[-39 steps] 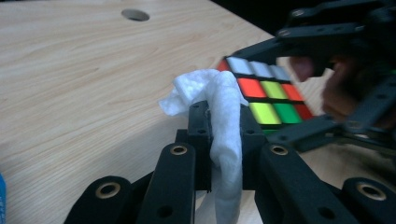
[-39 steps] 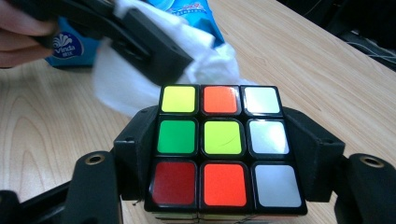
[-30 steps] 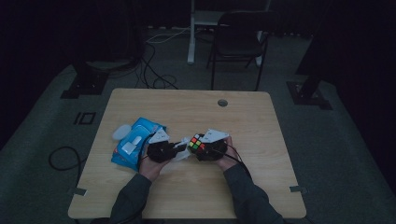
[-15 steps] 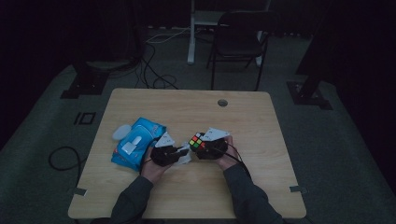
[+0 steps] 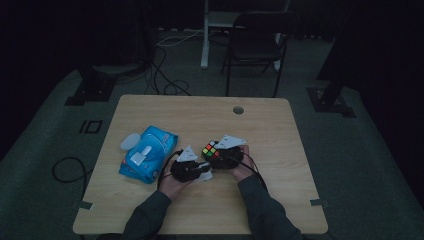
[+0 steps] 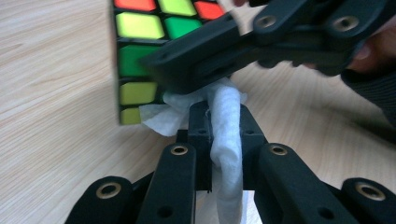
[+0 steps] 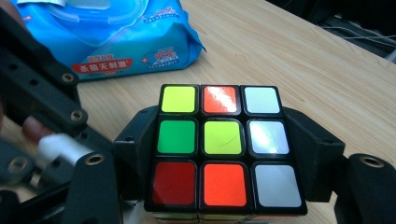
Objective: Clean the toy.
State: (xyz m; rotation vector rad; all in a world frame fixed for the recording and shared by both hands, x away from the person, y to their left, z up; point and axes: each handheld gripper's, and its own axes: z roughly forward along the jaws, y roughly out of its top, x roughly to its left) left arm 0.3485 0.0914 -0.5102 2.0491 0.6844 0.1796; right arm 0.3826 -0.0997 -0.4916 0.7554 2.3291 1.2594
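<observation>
1. The wooden table (image 5: 150, 210) carries everything; every place below is given from the puzzle cube.
2. The blue pack of wet wipes (image 5: 149, 154) lies flat on the table, well to the left of the cube in the high view, with a white lid lying just past its far left corner. In the right gripper view the pack (image 7: 116, 37) sits beyond the cube.
3. The right gripper (image 5: 220, 154) is clamped on the puzzle cube (image 5: 211, 150), its two black jaws pressing opposite sides, as the right gripper view shows (image 7: 224, 154). The person's right hand holds it just right of the cube.
4. The left gripper (image 5: 197, 171) sits just left of and nearer the person than the cube. Its jaws are drawn in narrow and pinch a white wipe (image 6: 224, 135).
5. The cube (image 7: 224, 144) is held just above the table near its middle, its facing side showing yellow, orange, white, green and red squares.
6. The white wipe (image 5: 204, 176), bunched between the left jaws, reaches up to the cube's lower edge in the left gripper view, touching it there beneath the right gripper's jaw.
</observation>
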